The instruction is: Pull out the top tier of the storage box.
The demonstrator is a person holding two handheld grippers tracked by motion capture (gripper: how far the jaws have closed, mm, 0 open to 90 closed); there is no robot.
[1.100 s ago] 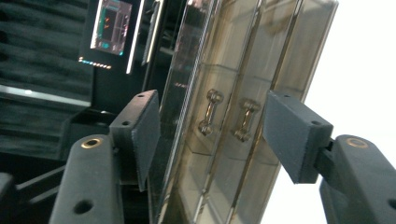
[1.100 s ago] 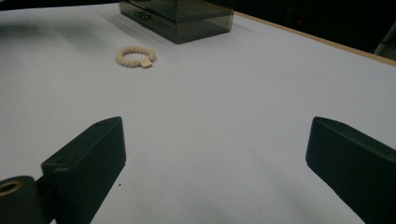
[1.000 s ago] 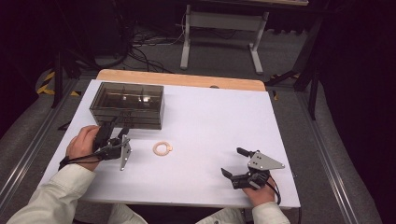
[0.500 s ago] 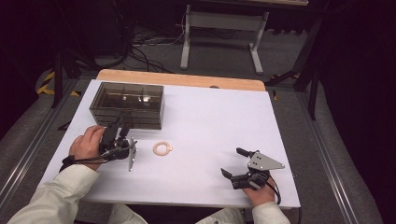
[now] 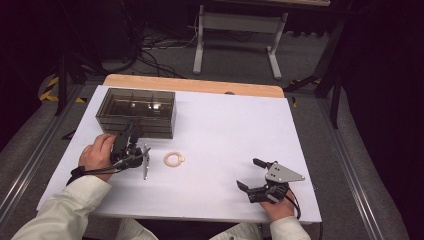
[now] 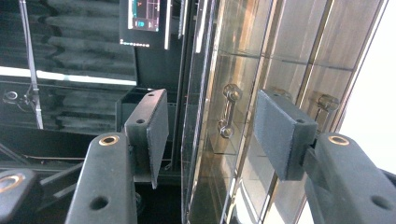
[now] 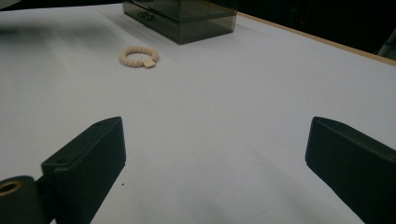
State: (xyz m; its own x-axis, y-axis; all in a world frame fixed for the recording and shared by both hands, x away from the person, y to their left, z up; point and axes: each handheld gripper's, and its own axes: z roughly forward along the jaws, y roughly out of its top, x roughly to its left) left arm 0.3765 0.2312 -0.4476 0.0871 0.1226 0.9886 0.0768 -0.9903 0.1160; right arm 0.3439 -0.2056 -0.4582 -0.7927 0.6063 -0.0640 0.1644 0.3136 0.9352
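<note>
Nearest the person, right hand-held gripper (image 5: 254, 174) rests low on the white desk (image 5: 225, 125), jaws spread wide, nothing between them; its own view looks across bare desk toward the bracelet.

Next out, beaded cream bracelet (image 5: 173, 159) with a small tag lies flat on the desk, just beside the left hand, clear of the box front and well apart from the right hand-held gripper.

Left hand-held gripper (image 6: 215, 135) sits at the near left corner of the smoked clear compartment box (image 5: 136, 112), jaws about half open and lately closing. In its own view the pads straddle the box's thin front wall without pressing on it, and the metal latch (image 6: 226, 112) shows through the plastic.

Risks, as judged from here:
- Closing onto the thin edge alone could let smooth plastic slip out of the pads
- The box looks light; a pull or lift at one corner may drag or tip it instead of opening the lid, since nothing braces it
- A sliding box or the left forearm could sweep the bracelet aside
</note>
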